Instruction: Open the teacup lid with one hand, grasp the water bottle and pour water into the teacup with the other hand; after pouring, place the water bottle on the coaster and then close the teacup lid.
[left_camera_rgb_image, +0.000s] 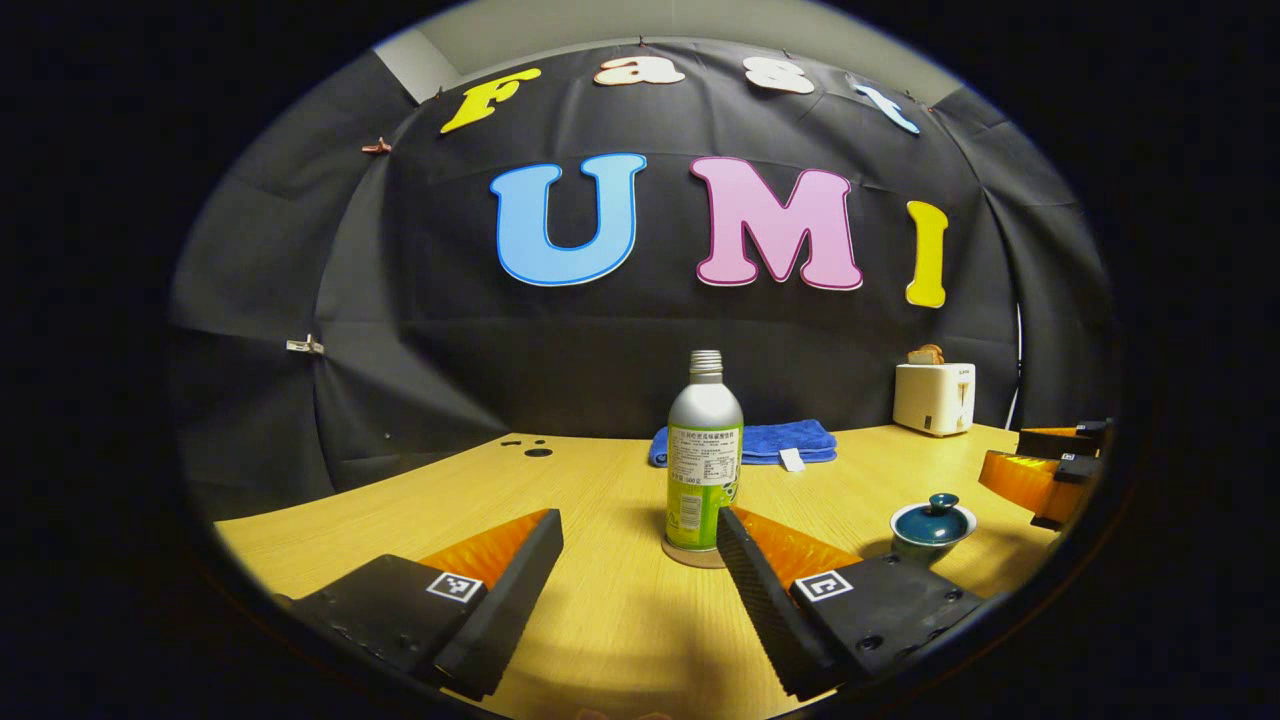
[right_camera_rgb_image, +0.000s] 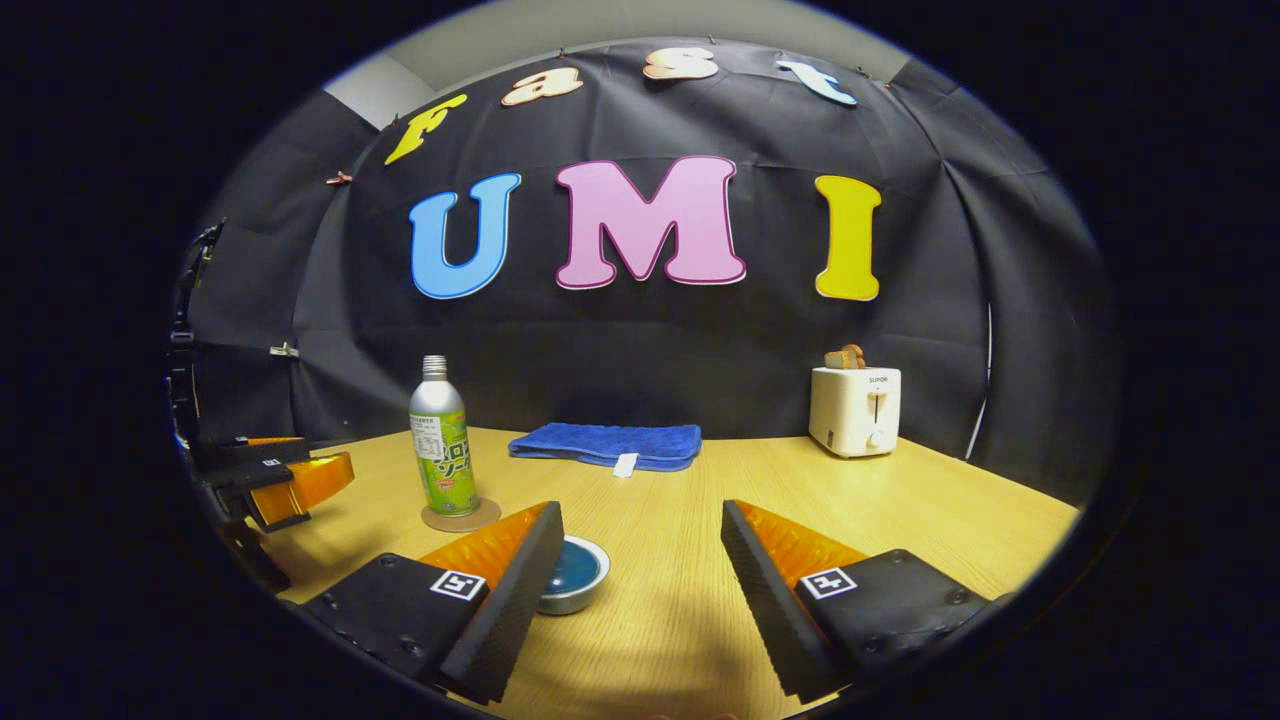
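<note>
**Both grippers wide apart, holding nothing; bottle on coaster, lid on cup**

Left gripper (left_camera_rgb_image: 640, 560): fingers spread wide, nothing between them. It sits low over the wooden table (left_camera_rgb_image: 600, 620), aimed at the water bottle (left_camera_rgb_image: 704, 460). The bottle's base shows just past the inner edge of this gripper's right-hand finger (left_camera_rgb_image: 760, 590); can't tell if they touch, looks apart. In the right gripper view this same gripper (right_camera_rgb_image: 290, 480) shows at the left edge, level with the bottle and beside it.

Right gripper (right_camera_rgb_image: 640, 560): fingers also spread wide, empty. In the left gripper view it shows at the far right edge (left_camera_rgb_image: 1050, 470), above and beyond the teacup.

Water bottle: upright, silver top with green lower label, neck thread bare, no cap visible. It stands on the round coaster (left_camera_rgb_image: 690, 555), whose tan rim pokes out under the base. Same in the right gripper view: bottle (right_camera_rgb_image: 440, 440) centred on the coaster (right_camera_rgb_image: 460, 515), left of the right gripper.

Teacup (left_camera_rgb_image: 932, 525): small, white rim, teal lid with knob seated on it in the left gripper view. Sits on the table to the right of the bottle, well apart from it. In the right gripper view the teacup (right_camera_rgb_image: 575, 575) is partly hidden behind the gripper's left-hand finger (right_camera_rgb_image: 500, 600); only a teal round inside a pale rim shows.

Background: folded blue towel (right_camera_rgb_image: 610, 443) at the back centre of the table, white toaster (right_camera_rgb_image: 855, 410) with bread (right_camera_rgb_image: 845, 357) sticking out of it at back right.
</note>
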